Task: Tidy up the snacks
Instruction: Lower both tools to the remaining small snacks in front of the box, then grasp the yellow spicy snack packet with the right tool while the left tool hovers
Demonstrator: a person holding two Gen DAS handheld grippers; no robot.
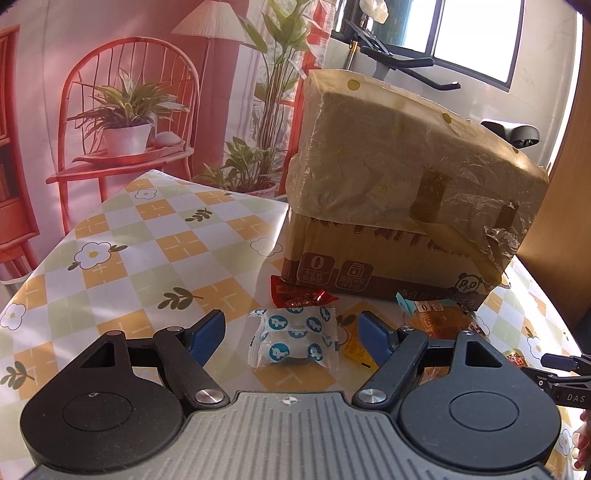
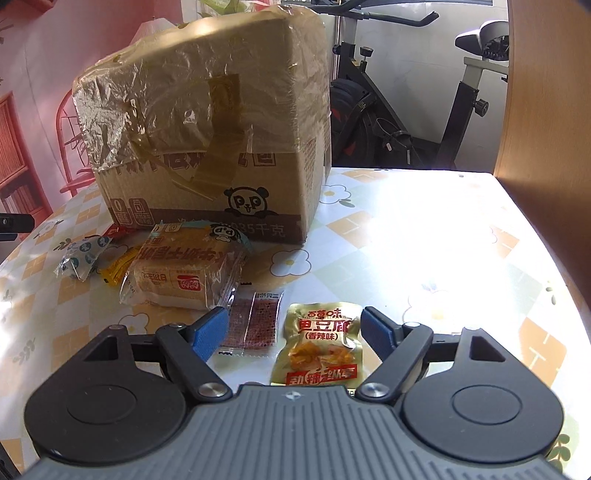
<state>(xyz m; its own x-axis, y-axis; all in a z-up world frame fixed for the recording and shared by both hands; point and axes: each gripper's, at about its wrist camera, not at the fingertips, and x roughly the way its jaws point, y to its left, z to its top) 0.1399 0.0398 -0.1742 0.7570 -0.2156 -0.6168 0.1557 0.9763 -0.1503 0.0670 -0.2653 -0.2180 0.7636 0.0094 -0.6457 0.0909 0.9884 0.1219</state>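
1. The left tool (image 1: 291,328) is held low over the worktop (image 1: 122,266), its blue-tipped fingers (image 1: 208,328) spread apart with nothing gripped; a white snack packet with blue dots (image 1: 293,338) lies flat between them, touching neither as far as can be seen.
2. The right tool (image 2: 293,328) also sits low and level, its fingers wide apart and empty; a gold pouch with red lettering (image 2: 319,345) lies between them, and a clear packet with a reddish-brown snack (image 2: 253,321) lies just beside the left finger.
3. A wrapped bread slice (image 2: 184,269) lies further forward, near a small yellow sachet (image 2: 118,271) and a red wrapper (image 1: 299,293) at the foot of the box.
4. A cardboard box (image 2: 207,147) with crumpled tape and a panda logo stands upright behind the snacks.
5. The worktop carries a checked cloth of orange, green and white with flower prints; sunlight glares on its right part.
6. Behind hang a backdrop (image 1: 129,92) printed with a red chair and plants, beside a window (image 1: 476,33) and an exercise bike (image 2: 406,110).
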